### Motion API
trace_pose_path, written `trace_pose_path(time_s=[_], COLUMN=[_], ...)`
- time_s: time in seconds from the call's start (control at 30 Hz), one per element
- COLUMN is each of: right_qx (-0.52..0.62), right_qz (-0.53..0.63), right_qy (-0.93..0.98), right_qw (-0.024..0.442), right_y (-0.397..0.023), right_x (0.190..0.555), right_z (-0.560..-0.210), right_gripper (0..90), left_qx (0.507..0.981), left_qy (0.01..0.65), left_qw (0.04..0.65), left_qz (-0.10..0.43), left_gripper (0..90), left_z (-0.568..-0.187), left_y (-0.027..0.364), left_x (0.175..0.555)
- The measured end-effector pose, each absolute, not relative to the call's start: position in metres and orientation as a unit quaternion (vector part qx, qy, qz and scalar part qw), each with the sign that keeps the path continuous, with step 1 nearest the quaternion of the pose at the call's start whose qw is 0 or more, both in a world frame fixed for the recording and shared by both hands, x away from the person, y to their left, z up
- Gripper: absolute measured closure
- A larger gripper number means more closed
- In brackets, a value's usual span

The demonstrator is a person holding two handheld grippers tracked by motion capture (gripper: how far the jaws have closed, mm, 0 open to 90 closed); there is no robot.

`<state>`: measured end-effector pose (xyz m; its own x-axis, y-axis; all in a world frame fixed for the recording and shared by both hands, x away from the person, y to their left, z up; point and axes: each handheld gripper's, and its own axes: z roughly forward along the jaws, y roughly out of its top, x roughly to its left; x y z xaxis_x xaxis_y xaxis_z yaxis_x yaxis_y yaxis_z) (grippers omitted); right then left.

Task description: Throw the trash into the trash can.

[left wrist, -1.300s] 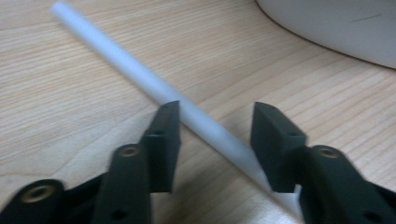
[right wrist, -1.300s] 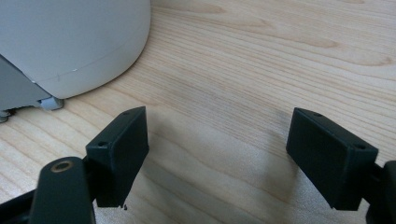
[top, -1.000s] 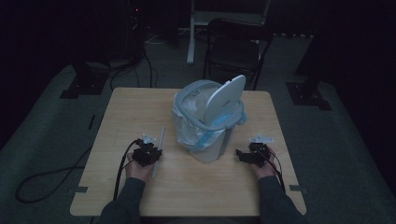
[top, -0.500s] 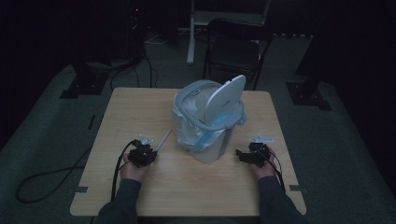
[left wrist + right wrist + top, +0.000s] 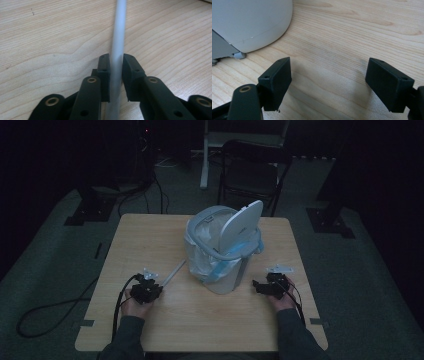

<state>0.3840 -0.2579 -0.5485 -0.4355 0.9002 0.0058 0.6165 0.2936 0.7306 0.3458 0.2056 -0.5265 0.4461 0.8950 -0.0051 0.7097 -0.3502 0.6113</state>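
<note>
A thin pale rod (image 5: 173, 272) lies low over the wooden table (image 5: 150, 235), slanting from my left gripper (image 5: 153, 283) toward the bin. In the left gripper view the rod (image 5: 118, 37) runs straight between the two black pads (image 5: 104, 65), which have just been closing and now press on both its sides. A white bin (image 5: 225, 250) with a plastic liner and its lid raised stands at the table's middle. My right gripper (image 5: 257, 284) rests right of the bin, its jaws wide apart over bare wood (image 5: 328, 72) with nothing between them.
The bin's rounded base and a small foot (image 5: 239, 54) sit just ahead and left of the right gripper. A black cable (image 5: 60, 307) trails off the table's left side. A dark folding chair (image 5: 252, 170) stands behind the table.
The rod has swung from nearly upright in the picture to slanting right toward the bin. The left hand has shifted a little. The right hand has stayed still.
</note>
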Motion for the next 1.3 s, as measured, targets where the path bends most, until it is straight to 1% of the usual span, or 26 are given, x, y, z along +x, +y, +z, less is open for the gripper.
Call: trace_pose_path(time_s=[0.27,0.3,0.4,0.53,1.1,1.27,1.3], right_qx=[0.488,0.488,0.488,0.488,0.488,0.489,0.488], right_qz=[0.339,0.339,0.339,0.339,0.339,0.339,0.339], right_qy=[0.776,0.776,0.777,0.777,0.776,0.776,0.776], right_qw=[0.209,0.209,0.209,0.209,0.209,0.209,0.209], right_y=[-0.258,-0.258,-0.258,-0.258,-0.258,-0.258,-0.258], right_x=[0.384,0.384,0.384,0.384,0.384,0.384,0.384], right_z=[-0.549,-0.549,-0.549,-0.549,-0.549,-0.549,-0.549], right_gripper=[19.8,19.8,19.8,19.8,19.8,19.8,19.8], left_qx=[0.799,0.794,0.791,0.78,0.773,0.774,0.772], left_qy=[0.504,0.507,0.505,0.504,0.471,0.461,0.455], left_qw=[0.285,0.296,0.304,0.337,0.383,0.392,0.403], left_qz=[0.164,0.161,0.162,0.156,0.185,0.187,0.184], left_gripper=[80.6,80.6,80.7,80.7,80.7,80.6,80.6], left_z=[-0.526,-0.523,-0.519,-0.506,-0.449,-0.437,-0.432], left_y=[0.212,0.215,0.217,0.224,0.233,0.233,0.234], left_x=[0.35,0.351,0.35,0.352,0.357,0.358,0.359])
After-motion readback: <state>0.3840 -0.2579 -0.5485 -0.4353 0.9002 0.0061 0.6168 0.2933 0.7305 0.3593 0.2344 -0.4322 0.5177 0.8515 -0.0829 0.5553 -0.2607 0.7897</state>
